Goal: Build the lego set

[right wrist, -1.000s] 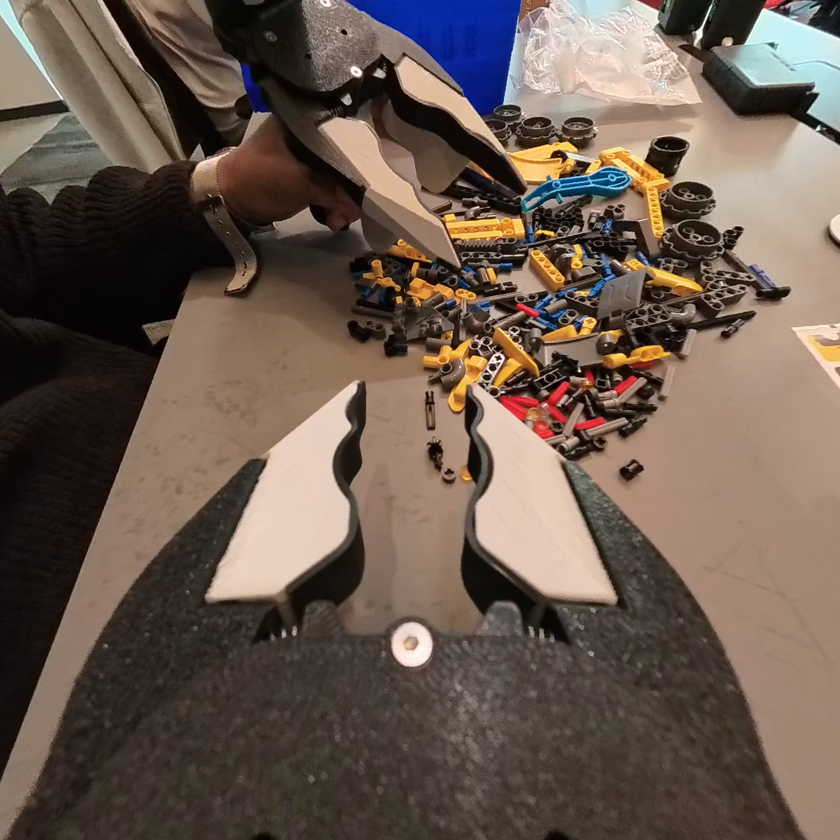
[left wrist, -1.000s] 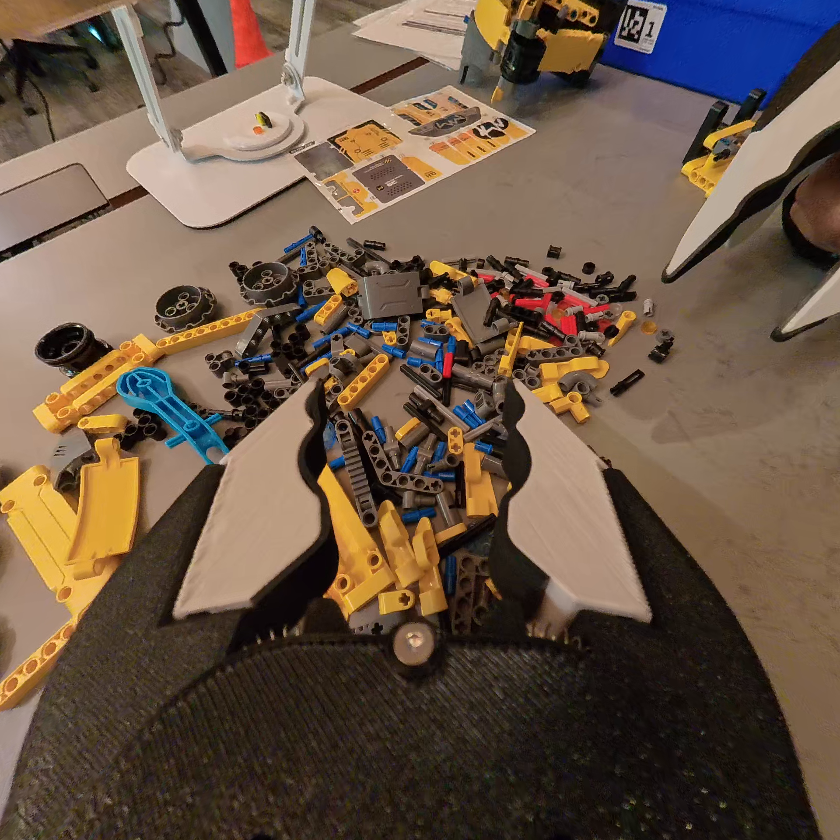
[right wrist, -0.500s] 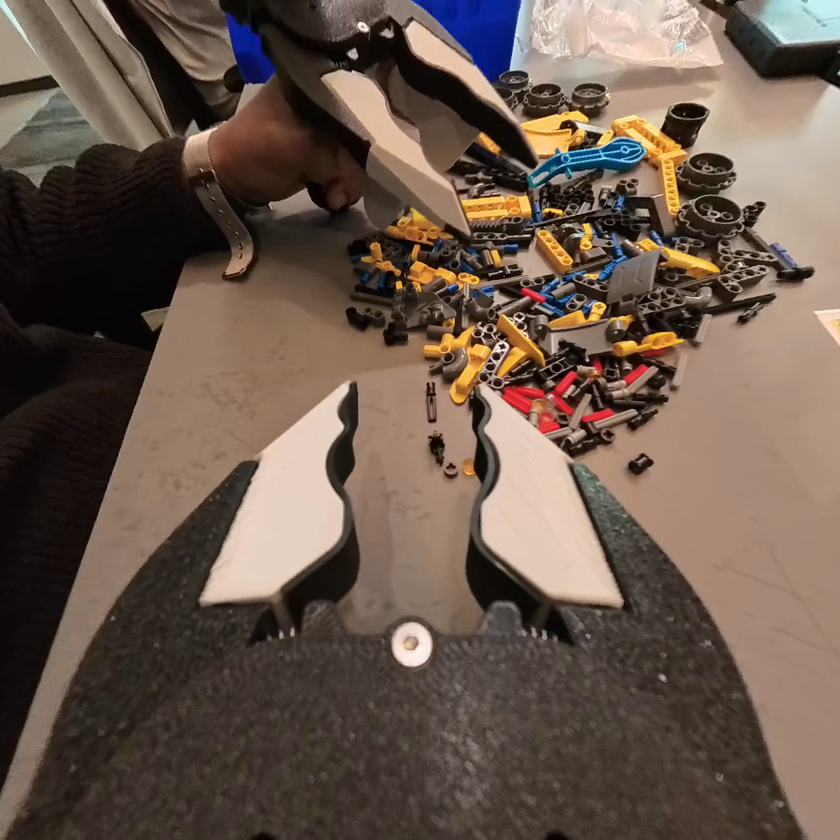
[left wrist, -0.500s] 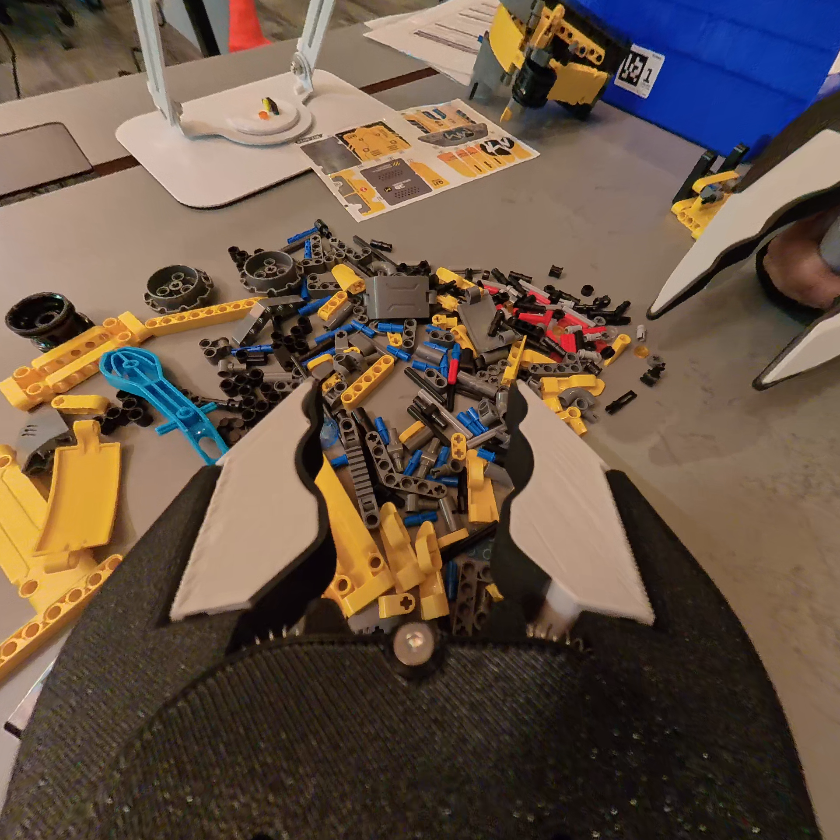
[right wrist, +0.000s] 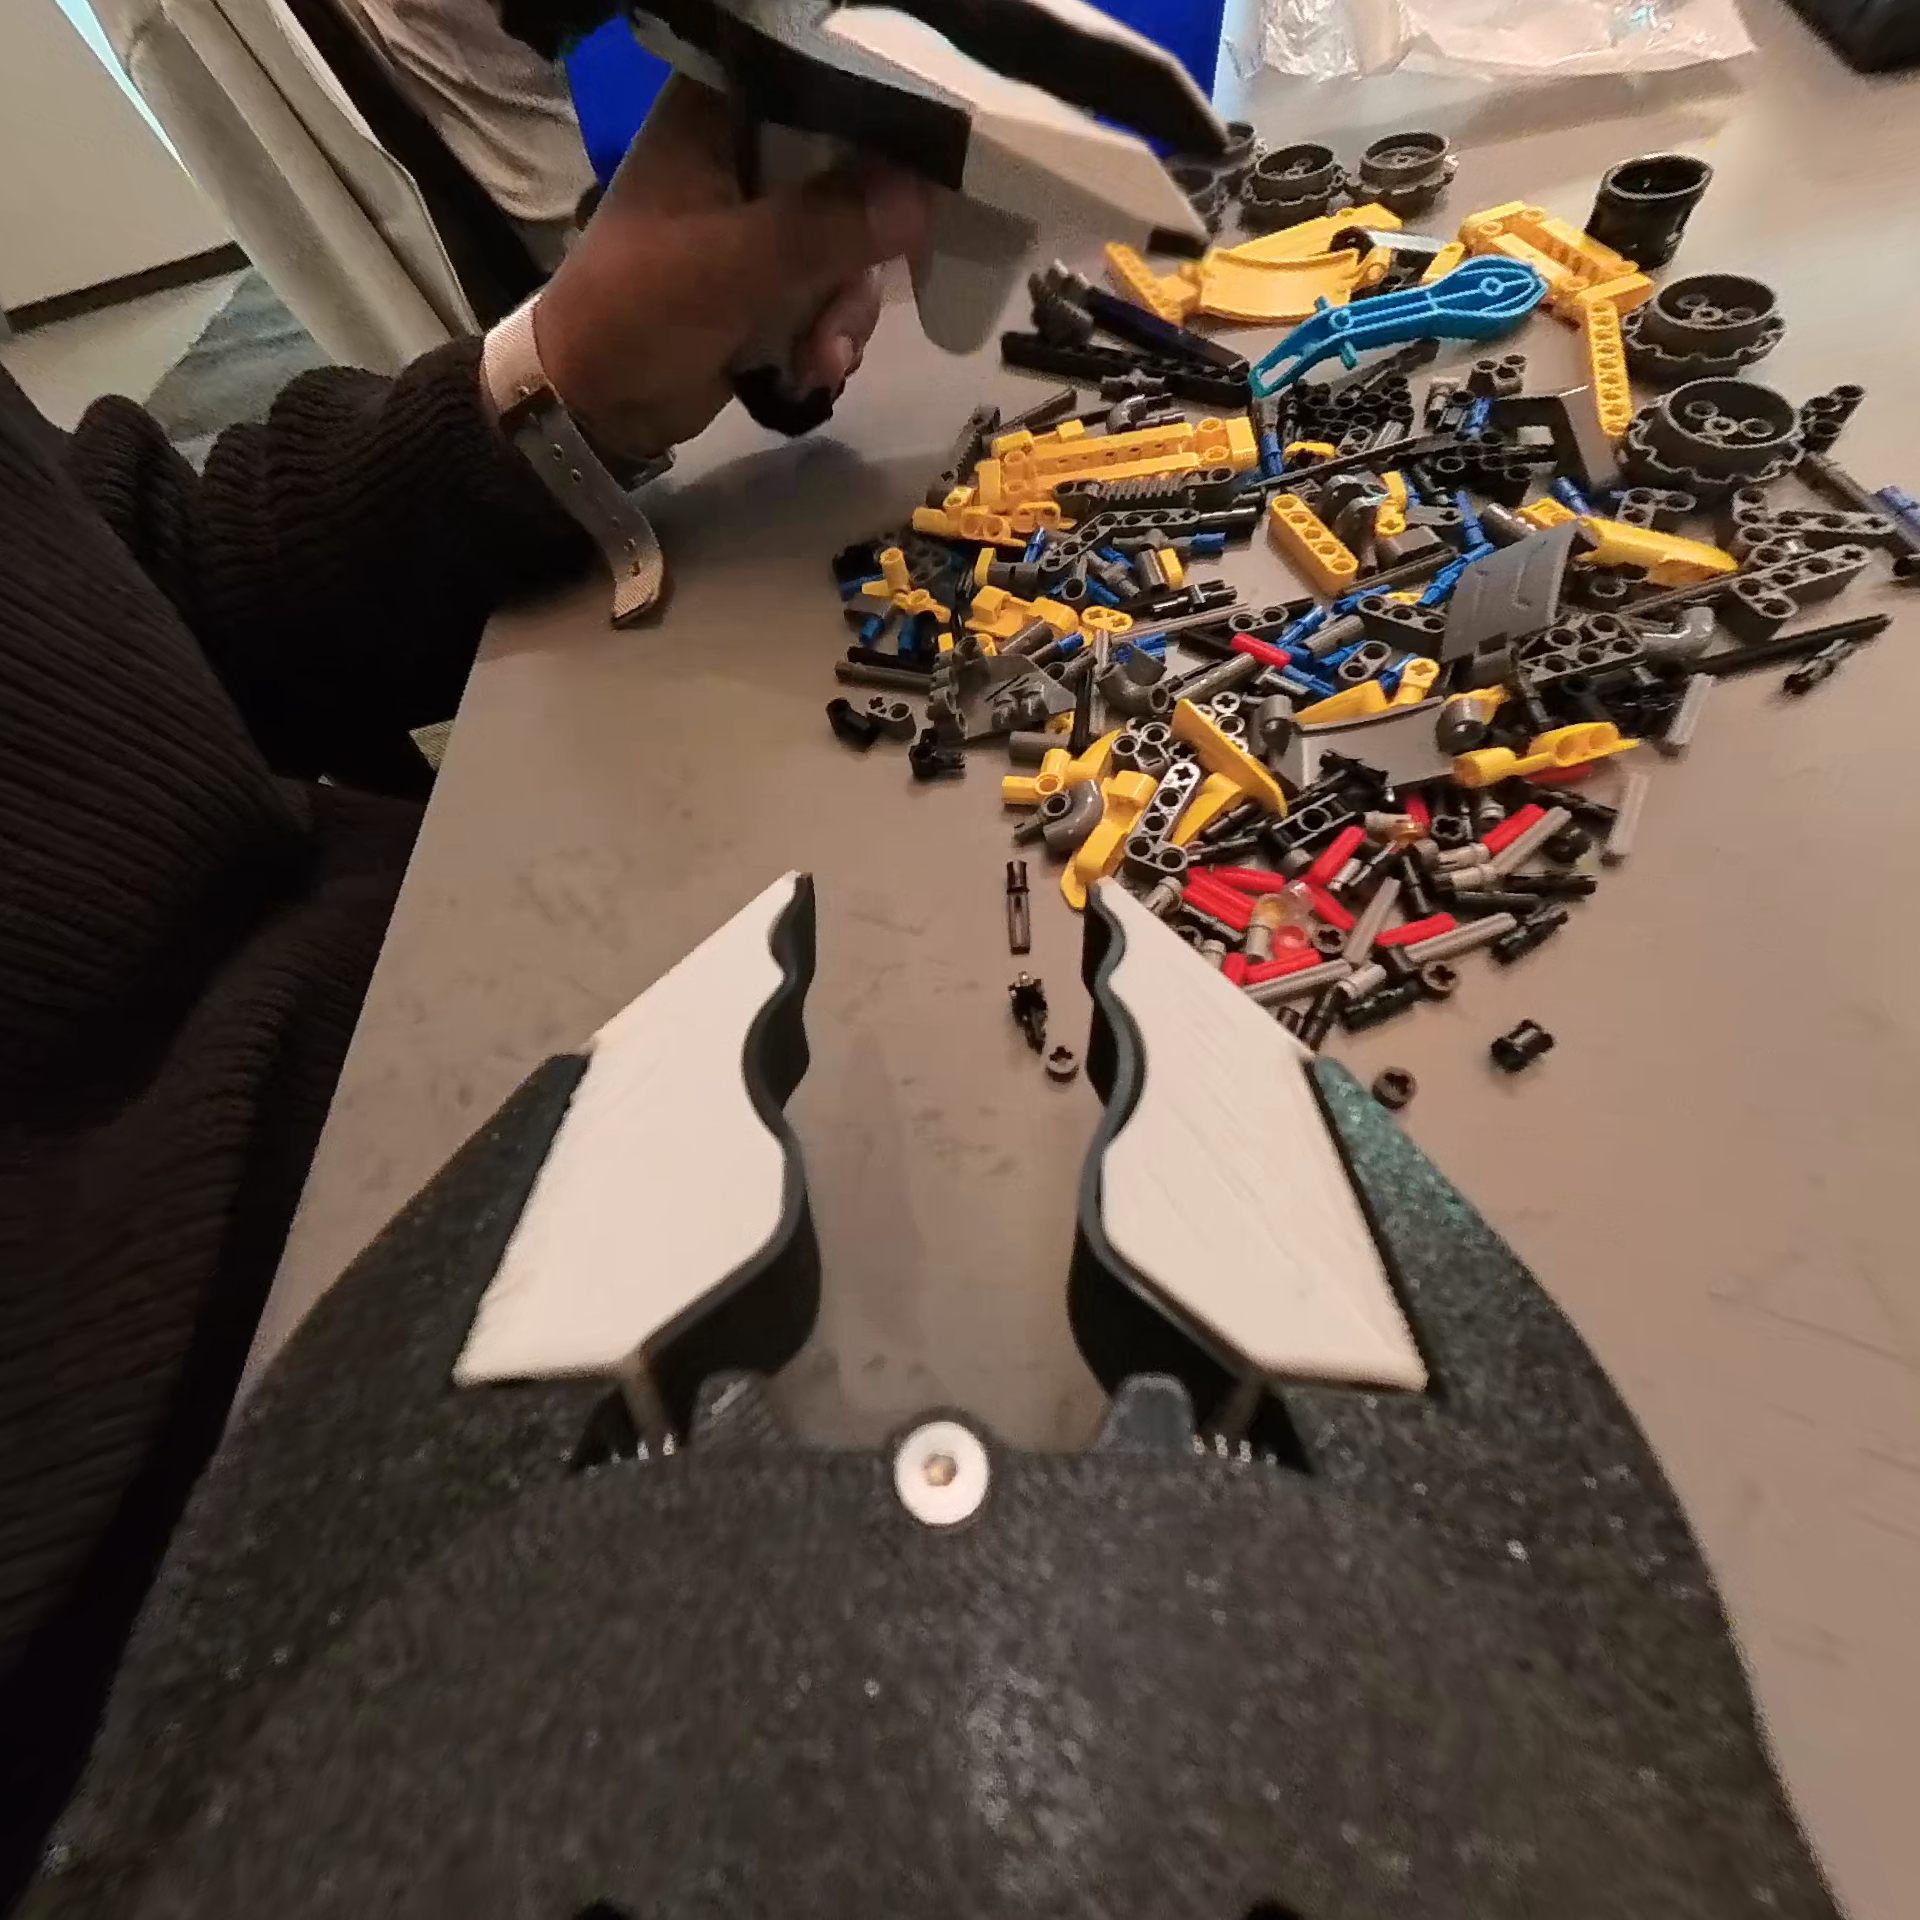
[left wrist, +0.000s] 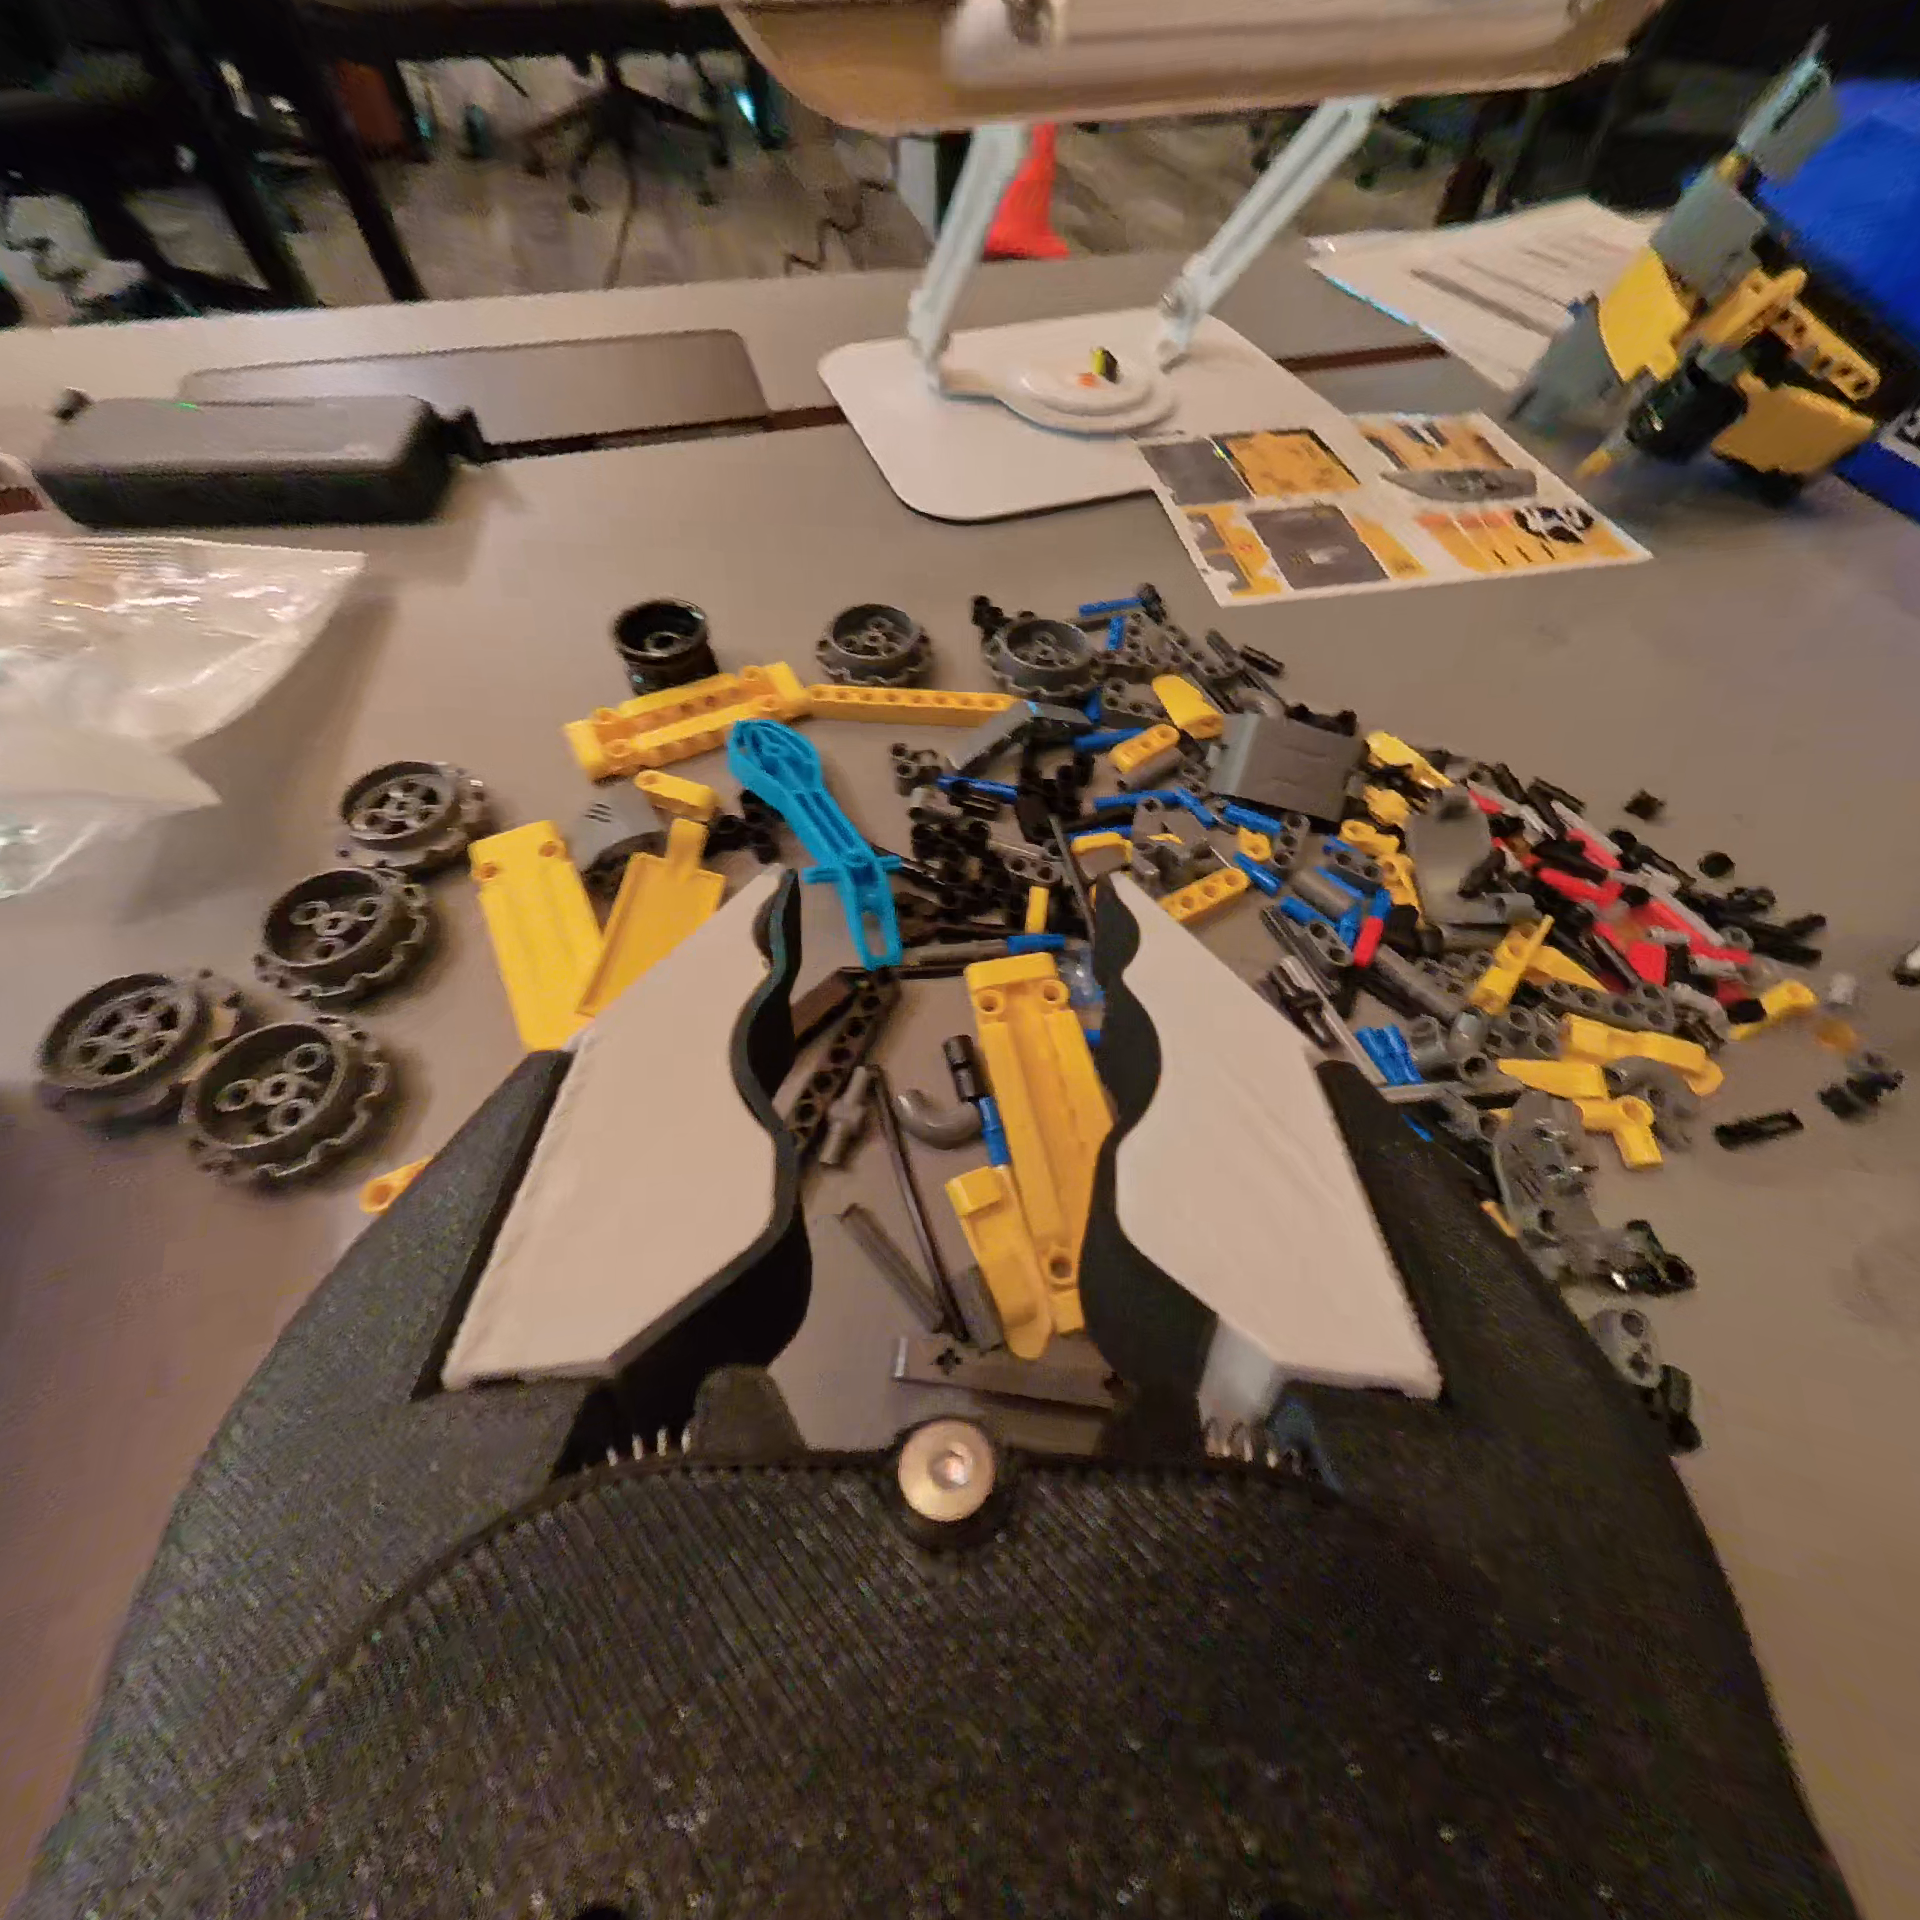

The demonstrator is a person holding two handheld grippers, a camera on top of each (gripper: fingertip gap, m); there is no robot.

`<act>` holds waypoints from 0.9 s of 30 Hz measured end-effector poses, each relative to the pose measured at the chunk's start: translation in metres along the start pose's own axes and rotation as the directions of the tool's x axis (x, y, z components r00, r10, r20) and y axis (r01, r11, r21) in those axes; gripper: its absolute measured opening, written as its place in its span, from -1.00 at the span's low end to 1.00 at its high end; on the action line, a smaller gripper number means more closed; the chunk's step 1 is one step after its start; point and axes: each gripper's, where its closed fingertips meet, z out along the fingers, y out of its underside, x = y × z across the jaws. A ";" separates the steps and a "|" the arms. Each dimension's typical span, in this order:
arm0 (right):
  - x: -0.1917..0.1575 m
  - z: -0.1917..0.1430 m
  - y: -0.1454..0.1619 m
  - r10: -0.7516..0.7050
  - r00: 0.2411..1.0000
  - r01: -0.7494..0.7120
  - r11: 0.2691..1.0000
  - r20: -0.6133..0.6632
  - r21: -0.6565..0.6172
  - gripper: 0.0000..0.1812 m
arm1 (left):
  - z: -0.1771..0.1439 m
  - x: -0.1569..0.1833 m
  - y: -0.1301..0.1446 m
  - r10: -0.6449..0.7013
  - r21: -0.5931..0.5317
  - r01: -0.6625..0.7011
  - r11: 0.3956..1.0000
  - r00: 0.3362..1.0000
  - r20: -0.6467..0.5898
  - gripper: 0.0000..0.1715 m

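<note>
A pile of small building-toy parts [left wrist: 1299,862], yellow, black, grey, blue and red, lies spread on the grey table [left wrist: 1714,665]. My left gripper [left wrist: 945,894] is open and empty above the pile's near left side. A long yellow panel [left wrist: 1029,1122] and a black beam [left wrist: 842,1039] lie between its fingers, and a light blue tool piece [left wrist: 821,831] lies just past the tips. My right gripper [right wrist: 948,899] is open and empty, low at the pile's [right wrist: 1351,644] near edge, with small black pins [right wrist: 1023,914] between its tips. The left gripper [right wrist: 1039,135] shows raised at the top of the right wrist view.
Several grey toothed wheels [left wrist: 270,1081] sit left of the pile. Clear plastic bags [left wrist: 135,634], a black case [left wrist: 239,468], a white stand base [left wrist: 997,447], a printed sheet [left wrist: 1382,509] and a part-built yellow model [left wrist: 1745,364] lie beyond. A person's sleeved arm [right wrist: 260,582] rests at the table edge. Measured from the fingertips, the black case [left wrist: 239,468] is 30 cm or so from the left gripper and 50 cm from the right.
My left gripper has lifted and swung to the left, so the wheels, bags and black case come into view. My right gripper has barely moved and stays open.
</note>
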 end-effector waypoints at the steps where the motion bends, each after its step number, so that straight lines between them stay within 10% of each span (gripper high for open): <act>1: 0.000 0.000 0.000 0.006 1.000 -0.006 1.000 0.005 0.002 -0.43 | -0.002 -0.006 -0.002 0.002 0.012 -0.002 1.000 1.000 0.021 -0.40; 15: 0.000 -0.001 0.000 0.034 0.999 -0.034 0.999 0.027 0.007 -0.42 | -0.019 -0.095 -0.005 -0.093 0.021 0.091 0.996 0.980 0.176 -0.47; 27: -0.003 -0.003 0.001 0.014 1.000 -0.014 1.000 0.019 0.007 -0.41 | 0.110 -0.084 -0.037 0.024 -0.302 -0.014 0.953 0.999 0.029 -0.34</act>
